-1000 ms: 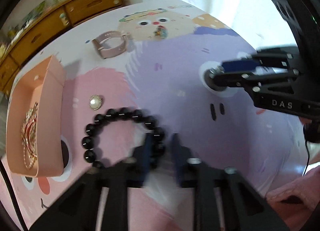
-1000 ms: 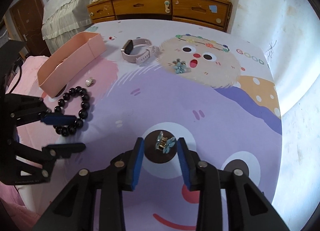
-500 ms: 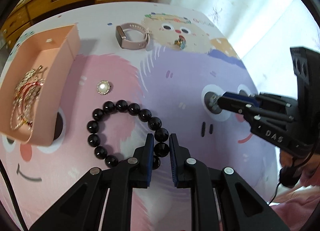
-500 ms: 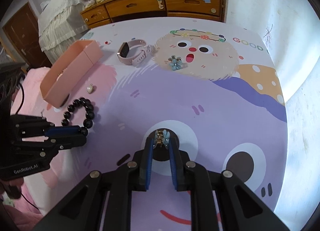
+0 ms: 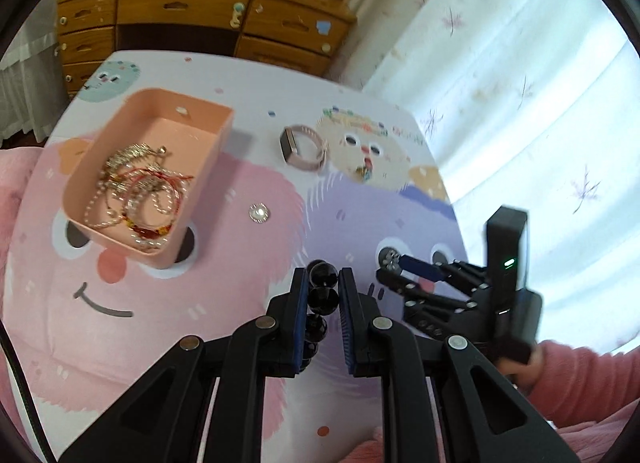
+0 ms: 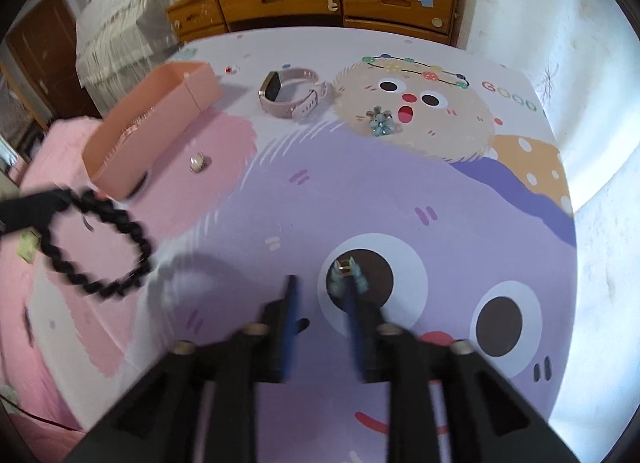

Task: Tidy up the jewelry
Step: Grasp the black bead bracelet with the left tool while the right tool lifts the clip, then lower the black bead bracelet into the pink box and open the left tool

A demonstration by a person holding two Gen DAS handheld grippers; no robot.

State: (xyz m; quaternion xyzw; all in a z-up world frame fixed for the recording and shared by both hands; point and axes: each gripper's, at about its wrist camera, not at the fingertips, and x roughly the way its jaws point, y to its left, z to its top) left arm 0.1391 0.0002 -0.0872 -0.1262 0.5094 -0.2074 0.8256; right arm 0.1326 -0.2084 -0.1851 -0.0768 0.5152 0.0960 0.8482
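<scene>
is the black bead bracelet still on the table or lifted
Lifted: the black bead bracelet hangs above the cartoon-print tablecloth, pinched in the left hand-held gripper.

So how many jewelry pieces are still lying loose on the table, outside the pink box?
4: pink watch at the far side, blue flower clip to its right, pearl brooch near the pink box, blue clip by the right gripper.
</scene>
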